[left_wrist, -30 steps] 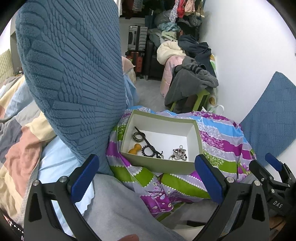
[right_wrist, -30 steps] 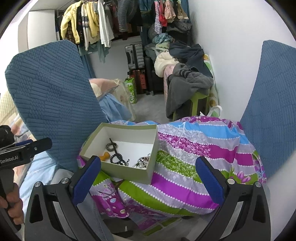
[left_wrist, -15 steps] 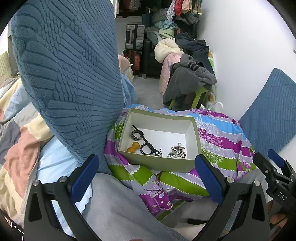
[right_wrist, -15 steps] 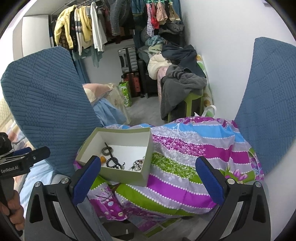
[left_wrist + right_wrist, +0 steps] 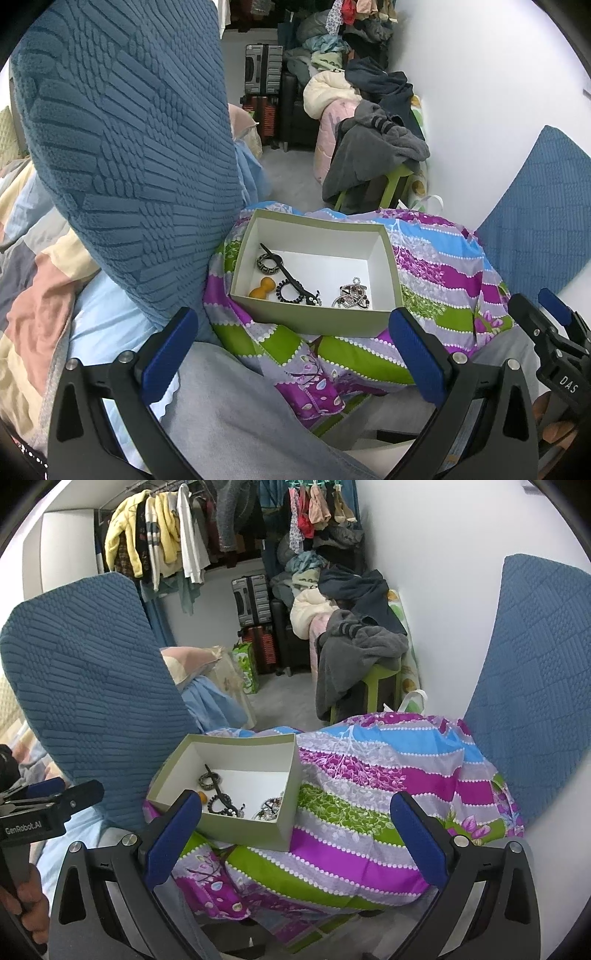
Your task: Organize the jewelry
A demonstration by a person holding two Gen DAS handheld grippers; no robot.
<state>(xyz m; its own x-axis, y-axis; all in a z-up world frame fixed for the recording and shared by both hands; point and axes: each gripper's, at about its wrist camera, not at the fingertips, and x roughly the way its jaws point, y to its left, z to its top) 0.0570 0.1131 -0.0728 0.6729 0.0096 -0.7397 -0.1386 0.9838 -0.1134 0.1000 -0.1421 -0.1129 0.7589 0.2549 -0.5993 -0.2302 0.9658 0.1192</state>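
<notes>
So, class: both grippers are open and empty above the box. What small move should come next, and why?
Probably ease the left gripper down toward the silver brooch in the box. Both grippers hang open short of it, the right gripper further off, and the brooch lies apart from the other pieces.

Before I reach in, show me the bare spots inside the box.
The box floor is bare along the back wall and the right rear corner, behind the silver brooch. The front left is crowded: hair stick, patterned ring, orange piece, black hair tie.
</notes>
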